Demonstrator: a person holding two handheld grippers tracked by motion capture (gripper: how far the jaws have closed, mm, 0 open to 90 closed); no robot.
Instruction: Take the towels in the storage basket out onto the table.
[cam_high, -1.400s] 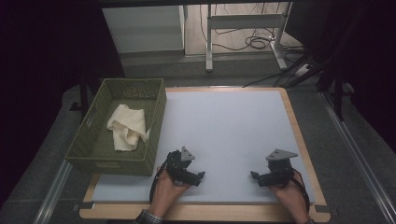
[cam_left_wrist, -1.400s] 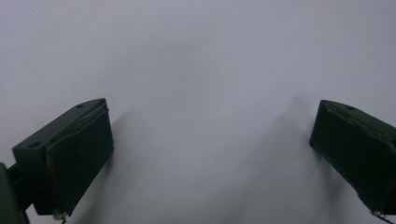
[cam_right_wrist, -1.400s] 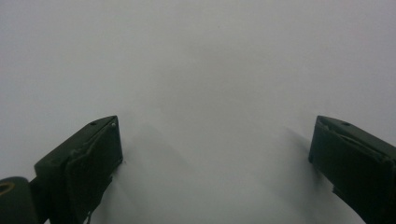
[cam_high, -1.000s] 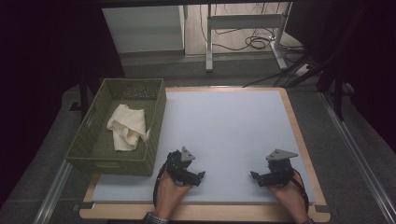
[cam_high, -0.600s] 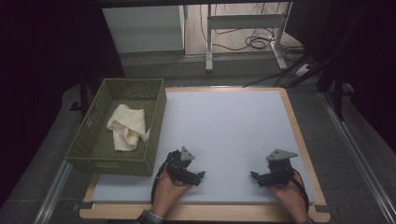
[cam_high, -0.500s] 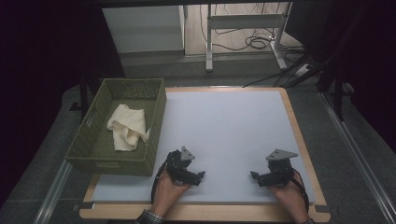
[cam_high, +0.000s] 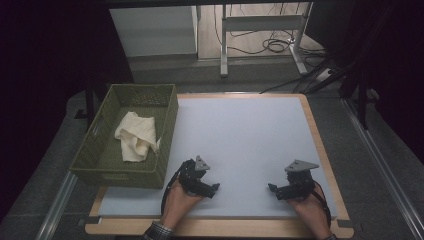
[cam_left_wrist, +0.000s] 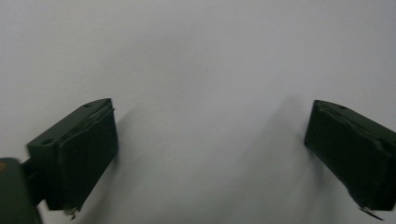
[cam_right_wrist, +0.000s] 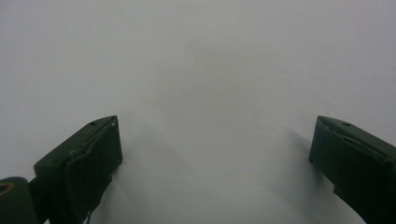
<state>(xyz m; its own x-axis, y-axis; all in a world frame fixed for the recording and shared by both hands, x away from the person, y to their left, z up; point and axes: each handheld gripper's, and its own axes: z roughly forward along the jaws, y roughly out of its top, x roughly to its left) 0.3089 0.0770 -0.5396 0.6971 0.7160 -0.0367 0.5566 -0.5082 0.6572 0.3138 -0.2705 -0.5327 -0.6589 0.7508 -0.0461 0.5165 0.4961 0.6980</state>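
A cream cloth (cam_high: 136, 135) lies crumpled in a green woven basket (cam_high: 97, 159) at the table's left edge. My left gripper (cam_high: 212, 188) rests low over the white mat near the front, right of the basket, with its jaws wide apart and nothing between them (cam_left_wrist: 210, 154). Farther right, near the front edge, my right gripper (cam_high: 273, 189) is open as well, with bare mat between its two black jaws (cam_right_wrist: 215, 163). Both point down at the mat.
The white mat (cam_high: 240, 135) covers most of a wooden-edged table (cam_high: 320, 145). Beyond the table stand a metal frame's legs (cam_high: 224, 45) and cables (cam_high: 272, 45) on the floor. Dark curtains close in both sides.
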